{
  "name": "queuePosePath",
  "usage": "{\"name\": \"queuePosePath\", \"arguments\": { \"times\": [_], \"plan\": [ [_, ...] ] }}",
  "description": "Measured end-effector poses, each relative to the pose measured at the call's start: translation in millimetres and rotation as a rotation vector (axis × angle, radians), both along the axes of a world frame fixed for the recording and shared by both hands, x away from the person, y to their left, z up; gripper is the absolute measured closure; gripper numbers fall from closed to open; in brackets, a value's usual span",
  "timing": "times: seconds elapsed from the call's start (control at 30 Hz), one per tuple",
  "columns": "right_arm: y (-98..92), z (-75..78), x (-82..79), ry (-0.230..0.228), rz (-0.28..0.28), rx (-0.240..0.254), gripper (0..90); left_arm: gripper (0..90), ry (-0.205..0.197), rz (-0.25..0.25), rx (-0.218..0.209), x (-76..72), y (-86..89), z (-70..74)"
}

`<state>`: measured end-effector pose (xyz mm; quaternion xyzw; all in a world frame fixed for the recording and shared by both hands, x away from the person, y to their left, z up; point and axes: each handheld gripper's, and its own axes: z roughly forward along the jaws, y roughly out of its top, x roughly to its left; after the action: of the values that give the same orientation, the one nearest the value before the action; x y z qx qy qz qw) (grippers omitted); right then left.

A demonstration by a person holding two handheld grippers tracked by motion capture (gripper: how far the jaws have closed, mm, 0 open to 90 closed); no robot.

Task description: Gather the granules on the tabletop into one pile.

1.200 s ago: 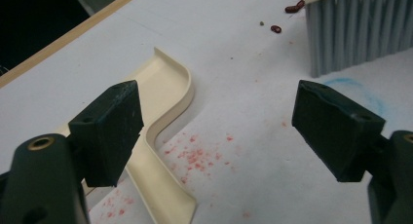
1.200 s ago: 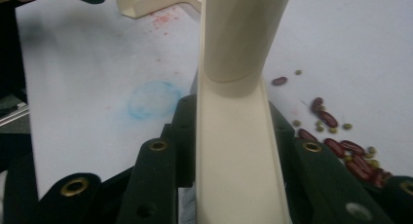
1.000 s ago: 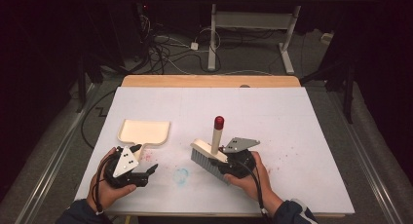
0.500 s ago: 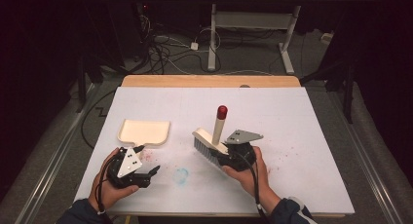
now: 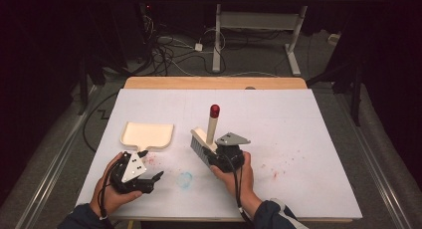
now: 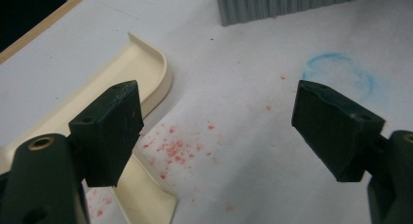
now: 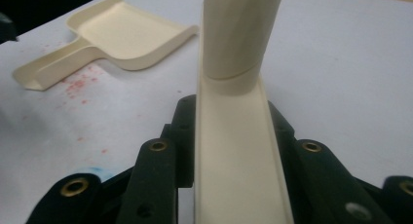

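The right gripper (image 5: 215, 152) clamps the brush (image 5: 203, 145) by its head, bristles down on the table (image 5: 318, 139), handle upright. The left gripper (image 5: 149, 178) gapes wide, holding nothing, just short of the dustpan (image 5: 147, 135) handle. Sweeping looks barely begun: red crumbs (image 6: 173, 148) lie loose between its jaws beside the handle, more (image 5: 278, 170) scattered beyond the right gripper. A blue ring mark (image 5: 184, 179) sits between grippers; nothing blocks the sweep.
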<state>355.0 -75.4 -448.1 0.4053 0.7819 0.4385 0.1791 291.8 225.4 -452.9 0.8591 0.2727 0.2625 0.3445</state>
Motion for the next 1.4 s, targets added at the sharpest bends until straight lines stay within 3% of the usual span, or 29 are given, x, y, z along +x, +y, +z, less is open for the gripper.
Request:
{"name": "queuePosePath", "arguments": {
  "times": [0.2, 0.37, 0.5, 0.63, 0.77, 0.97, 1.2, 1.27, 1.33, 1.4],
  "plan": [
    [-24.3, -0.7, -0.3, 0.057, -0.047, 0.024, 66.8, 18.1, 0.01, -0.019, 0.02, -0.7, -4.5, -1.8],
    [-41.7, 4.9, -4.8, 0.063, -0.077, 0.021, 67.0, 18.1, 0.017, -0.029, 0.029, -1.0, -6.5, -2.7],
    [-46.2, 9.3, -8.2, 0.069, -0.066, 0.035, 67.1, 18.1, 0.019, -0.035, 0.031, -0.5, -8.0, -3.4],
    [-46.7, 22.2, -11.9, 0.027, -0.02, 0.053, 67.1, 18.1, 0.021, -0.039, 0.035, -0.5, -8.7, -3.5],
    [-50.6, 36.7, -16.5, -0.024, 0.099, 0.049, 67.0, 18.1, 0.022, -0.041, 0.035, -0.5, -8.2, -3.6],
    [-64.5, 46.0, -31.2, -0.104, 0.402, -0.044, 67.0, 18.1, 0.018, -0.042, 0.04, -1.2, -7.5, -3.2],
    [-83.8, 27.1, -43.6, -0.066, 0.673, -0.109, 67.0, 18.1, 0.018, -0.045, 0.043, -0.6, -8.7, -3.5],
    [-87.7, 19.0, -43.5, -0.049, 0.709, -0.135, 67.0, 18.1, 0.019, -0.046, 0.042, -0.3, -9.3, -3.7],
    [-91.5, 13.8, -39.3, -0.036, 0.741, -0.12, 66.9, 18.1, 0.017, -0.049, 0.042, -0.4, -9.9, -3.7],
    [-94.0, 11.3, -33.0, -0.055, 0.772, -0.11, 67.0, 18.1, 0.018, -0.053, 0.046, 0.0, -10.3, -3.8]
  ]
}}
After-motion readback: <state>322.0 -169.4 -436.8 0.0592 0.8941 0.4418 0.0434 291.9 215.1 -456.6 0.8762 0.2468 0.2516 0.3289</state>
